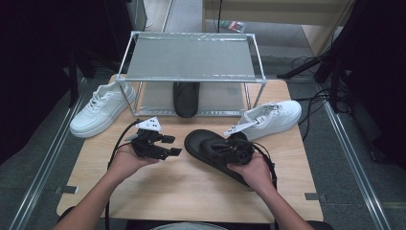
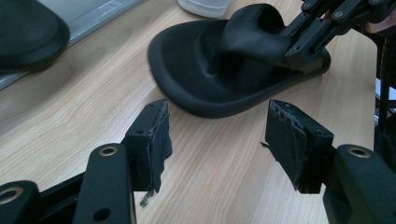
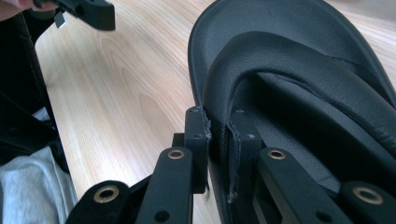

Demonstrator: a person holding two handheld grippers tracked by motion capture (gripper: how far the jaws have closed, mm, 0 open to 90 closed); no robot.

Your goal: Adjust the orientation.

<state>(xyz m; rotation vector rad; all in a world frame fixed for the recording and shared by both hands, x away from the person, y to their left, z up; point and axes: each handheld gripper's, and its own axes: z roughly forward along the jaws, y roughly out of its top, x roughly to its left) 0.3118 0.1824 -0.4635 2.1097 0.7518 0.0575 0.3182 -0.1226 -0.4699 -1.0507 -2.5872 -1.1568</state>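
A black slipper (image 1: 203,143) lies on the wooden table (image 1: 182,187), right of centre. My right gripper (image 1: 235,149) is shut on the strap of the slipper (image 3: 299,70). In the right gripper view both pads (image 3: 198,128) pinch the strap's edge where it meets the sole. My left gripper (image 1: 171,145) hovers just left of the slipper's toe, open and holding nothing. The left gripper view shows its jaws (image 2: 217,140) wide apart over bare wood, with the slipper (image 2: 201,79) and the right gripper (image 2: 301,42) beyond them.
A metal shoe rack (image 1: 191,57) stands at the back of the table, and a second black slipper (image 1: 186,98) sits on its lower shelf. One white sneaker (image 1: 100,108) lies left of the rack and another white sneaker (image 1: 270,117) lies right of it.
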